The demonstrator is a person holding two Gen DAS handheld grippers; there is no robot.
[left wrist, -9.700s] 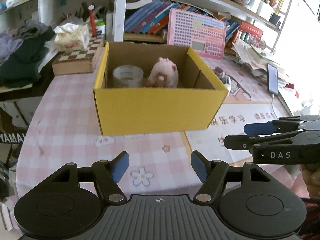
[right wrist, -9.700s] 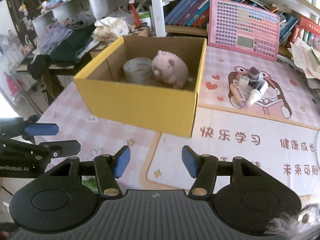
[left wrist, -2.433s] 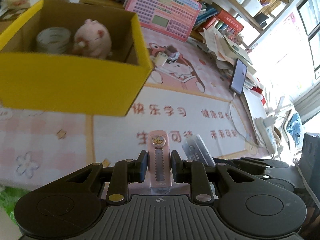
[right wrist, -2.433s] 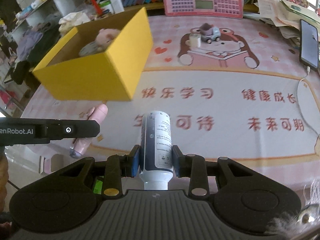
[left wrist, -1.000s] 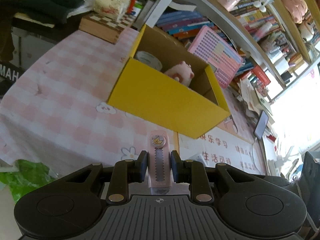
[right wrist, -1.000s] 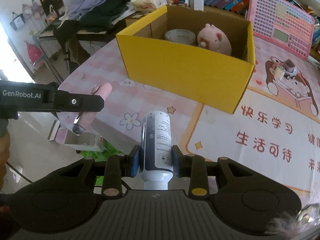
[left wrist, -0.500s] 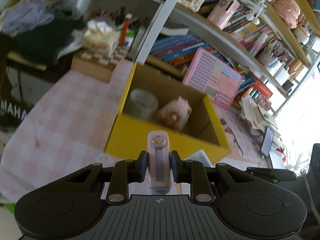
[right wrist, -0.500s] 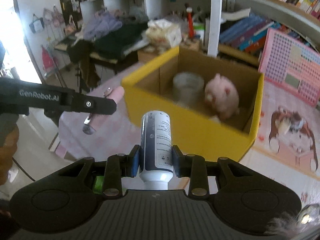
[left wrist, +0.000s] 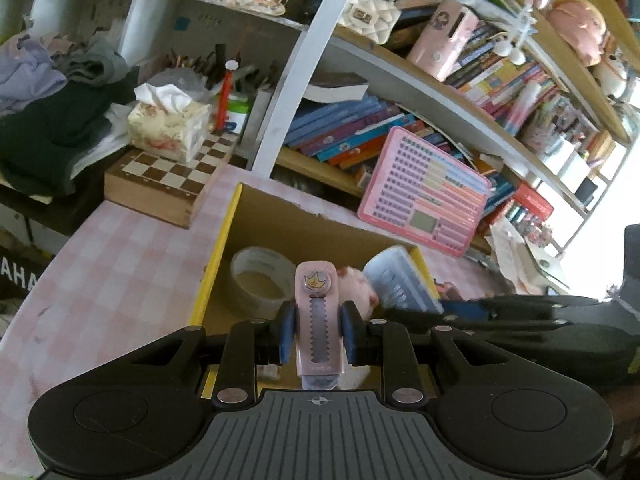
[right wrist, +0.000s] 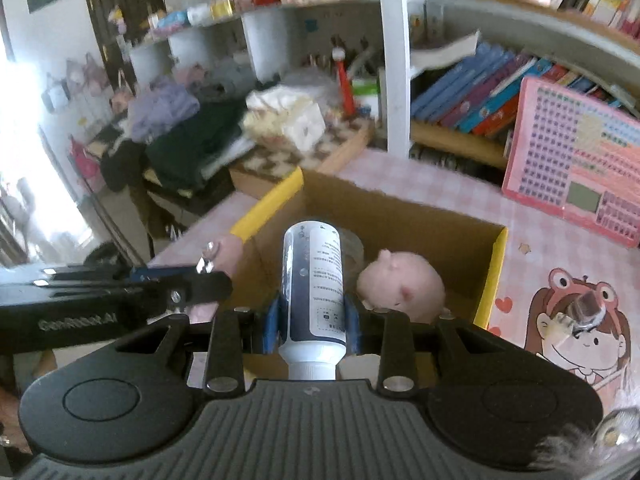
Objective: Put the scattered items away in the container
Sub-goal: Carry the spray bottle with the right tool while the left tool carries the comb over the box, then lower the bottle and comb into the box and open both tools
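The yellow cardboard box (left wrist: 216, 256) stands open on the table; it also shows in the right wrist view (right wrist: 494, 280). Inside it lie a tape roll (left wrist: 256, 276) and a pink plush pig (right wrist: 400, 286). My left gripper (left wrist: 316, 330) is shut on a pink utility knife (left wrist: 318, 320) and hangs over the box's near side. My right gripper (right wrist: 312, 318) is shut on a white and blue bottle (right wrist: 314, 280), cap toward the camera, also over the box. The bottle shows in the left wrist view (left wrist: 400, 280) at the box's right.
A chessboard box (left wrist: 160, 180) with a tissue pack (left wrist: 168, 124) stands left of the yellow box. A pink keypad toy (left wrist: 424, 196) leans on the bookshelf behind. A small toy truck (right wrist: 586, 308) lies on the pink mat at the right.
Both grippers have moved forward and now hang over the open box, each still holding its item. The box fills more of both views.
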